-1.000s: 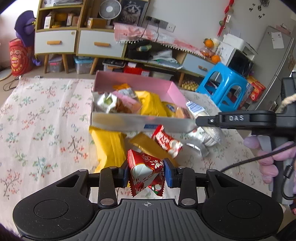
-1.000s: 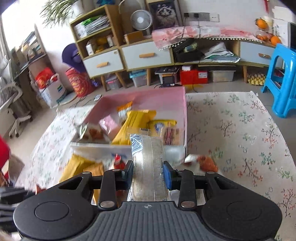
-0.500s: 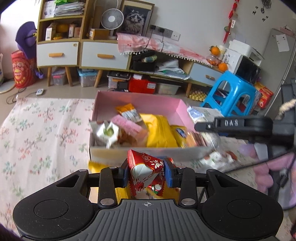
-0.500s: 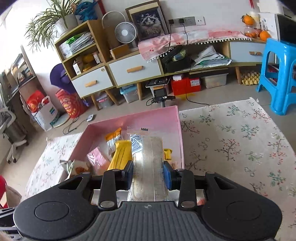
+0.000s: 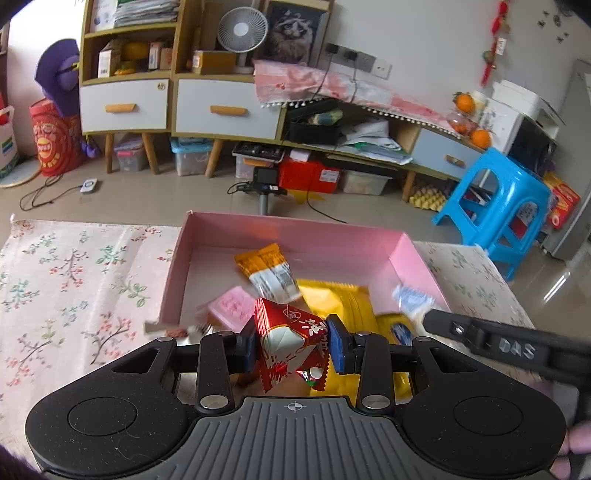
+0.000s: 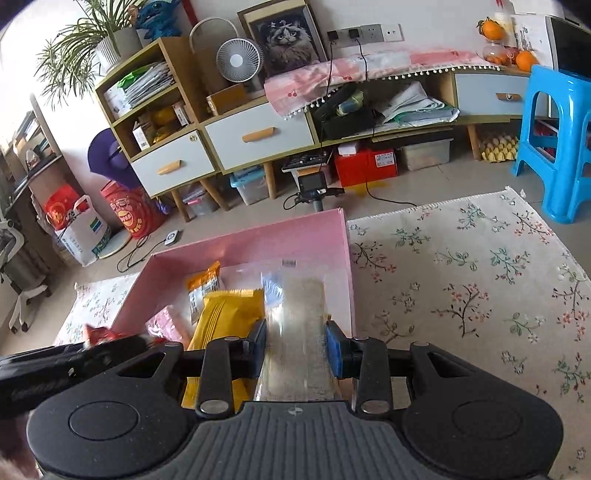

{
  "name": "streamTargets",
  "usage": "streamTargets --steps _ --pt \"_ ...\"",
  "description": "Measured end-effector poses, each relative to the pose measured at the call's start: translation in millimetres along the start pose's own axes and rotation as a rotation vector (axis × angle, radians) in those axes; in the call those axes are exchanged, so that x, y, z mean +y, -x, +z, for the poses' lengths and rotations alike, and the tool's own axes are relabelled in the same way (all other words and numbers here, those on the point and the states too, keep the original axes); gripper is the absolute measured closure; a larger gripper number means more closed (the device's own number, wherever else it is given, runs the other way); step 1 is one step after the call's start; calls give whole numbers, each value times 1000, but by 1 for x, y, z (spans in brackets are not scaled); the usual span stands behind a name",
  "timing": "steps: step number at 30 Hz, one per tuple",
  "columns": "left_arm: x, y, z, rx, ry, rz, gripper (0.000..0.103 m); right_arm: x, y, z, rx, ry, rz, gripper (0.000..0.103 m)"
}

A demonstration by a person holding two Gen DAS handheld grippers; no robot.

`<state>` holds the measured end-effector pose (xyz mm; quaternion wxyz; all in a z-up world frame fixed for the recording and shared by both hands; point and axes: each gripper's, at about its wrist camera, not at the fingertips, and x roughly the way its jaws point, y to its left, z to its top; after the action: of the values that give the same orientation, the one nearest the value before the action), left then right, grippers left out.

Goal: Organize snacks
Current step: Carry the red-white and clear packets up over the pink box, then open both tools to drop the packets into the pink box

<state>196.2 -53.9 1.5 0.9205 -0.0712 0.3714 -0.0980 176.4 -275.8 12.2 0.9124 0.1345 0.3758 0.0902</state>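
Left gripper (image 5: 291, 345) closed on a red packet (image 5: 290, 341), blue fingers (image 5: 337, 347) pressing both of its sides, the packet held above the near edge of the pink box (image 5: 225, 230). Right gripper (image 6: 295, 349) likewise clamped on a clear packet (image 6: 299, 332) with a blue-printed corner, fingers (image 6: 334, 352) tight against its long edges, the packet reaching out over the right part of the box (image 6: 295, 232). Inside the box: an orange packet (image 5: 267, 271) with a white label toward the far middle, a big yellow packet (image 5: 341, 304) just near of it, a pink packet (image 5: 231, 308) to the left, and a small yellow packet (image 5: 400, 330) with a blue mark at the right wall, partly hidden behind the right gripper's arm. Same contents from the right wrist view: orange packet (image 6: 205, 286) far, yellow packet (image 6: 231, 317) lying lengthwise, pink packet (image 6: 166, 325) at the left wall. Red packet (image 6: 101, 336) again visible at the left edge of that view, blurred, over the near left corner of the box. Box resting on a tabletop covered by a flowered cloth (image 6: 461, 288), the cloth spreading to both sides (image 5: 74, 280). Beyond, on the floor, a blue stool (image 5: 498, 206) at far right, a low cabinet (image 5: 221, 107) with white drawers along the wall, and a small fan (image 5: 242, 31) on top of it. Part of a hand (image 5: 576, 448) at the lower right corner of the left wrist view.
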Motion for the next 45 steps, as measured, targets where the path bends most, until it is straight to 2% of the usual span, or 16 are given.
streamTargets --steps 10,13,15,16,17,25,33,35,42,45 --pt "1 -38 5 7 51 49 67 -6 -7 9 -40 -33 23 80" --pt "3 -43 6 -5 56 65 61 -7 -7 9 -46 -42 30 75" --pt "4 -42 6 -11 58 66 50 -8 -6 9 -47 -49 36 72" --pt "4 -41 6 -16 57 64 41 -7 -6 9 -46 -50 36 71" --pt "4 -39 6 -21 57 60 36 -7 -6 9 -46 -49 36 69" --pt "7 -21 0 -22 62 18 30 -5 -4 5 -31 -46 29 58" --pt "5 11 -9 -51 19 -18 25 1 13 -5 -19 -7 25 44" --pt "4 20 -13 -51 7 -9 19 3 17 -7 -17 2 24 39" --pt "16 45 -29 -44 44 -23 18 18 39 -17 -15 42 27 24" --pt "22 54 -38 -37 48 -16 16 26 46 -22 -12 63 36 21"
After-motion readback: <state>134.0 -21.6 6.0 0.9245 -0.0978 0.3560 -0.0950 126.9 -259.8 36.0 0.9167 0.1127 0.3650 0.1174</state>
